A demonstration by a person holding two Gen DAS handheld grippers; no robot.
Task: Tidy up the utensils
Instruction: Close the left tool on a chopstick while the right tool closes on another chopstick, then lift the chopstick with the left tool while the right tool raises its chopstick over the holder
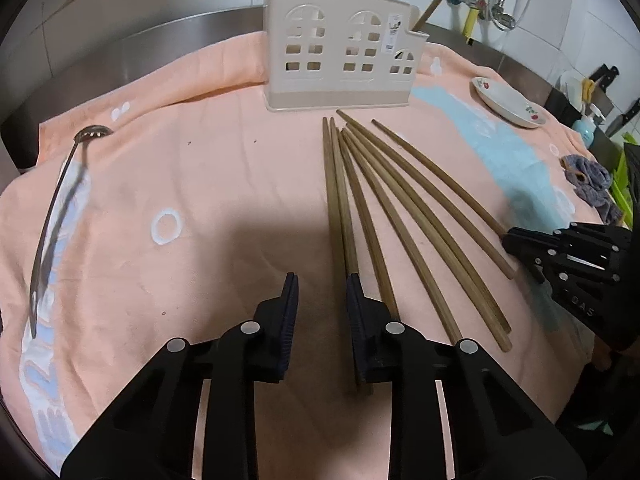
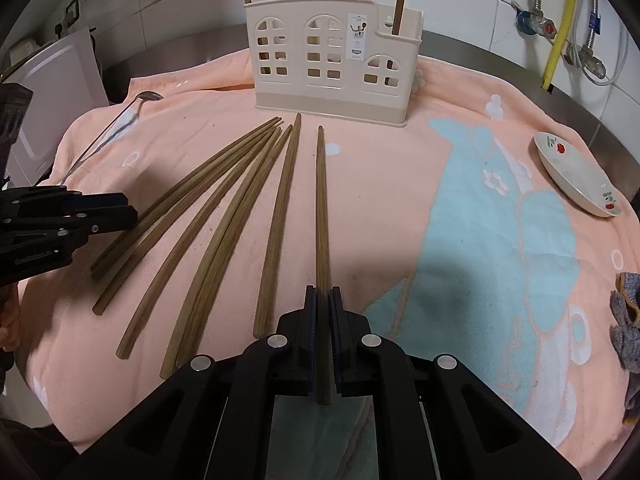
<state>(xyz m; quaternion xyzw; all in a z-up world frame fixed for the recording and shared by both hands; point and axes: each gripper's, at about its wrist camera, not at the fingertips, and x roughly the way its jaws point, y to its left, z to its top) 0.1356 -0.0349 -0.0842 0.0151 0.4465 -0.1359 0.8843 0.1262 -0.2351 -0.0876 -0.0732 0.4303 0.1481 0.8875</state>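
Several brown wooden chopsticks (image 1: 384,208) lie fanned out on a peach towel (image 1: 200,184), tips toward a beige plastic utensil holder (image 1: 340,52) that has two chopsticks standing in it. My right gripper (image 2: 323,296) is shut on the rightmost chopstick (image 2: 322,208), which still lies along the towel. It also shows in the left wrist view (image 1: 516,240). My left gripper (image 1: 322,280) is open, low over the towel at the left edge of the fan. The holder (image 2: 332,64) stands at the back. A slotted metal spoon (image 1: 60,200) lies at the far left.
A small flowered dish (image 2: 576,176) sits on the towel at the right. A grey rag (image 1: 592,184) lies at the right edge. Steel counter backsplash, tiled wall and water pipes (image 2: 560,20) are behind. Knives and a soap bottle (image 1: 588,128) stand far right.
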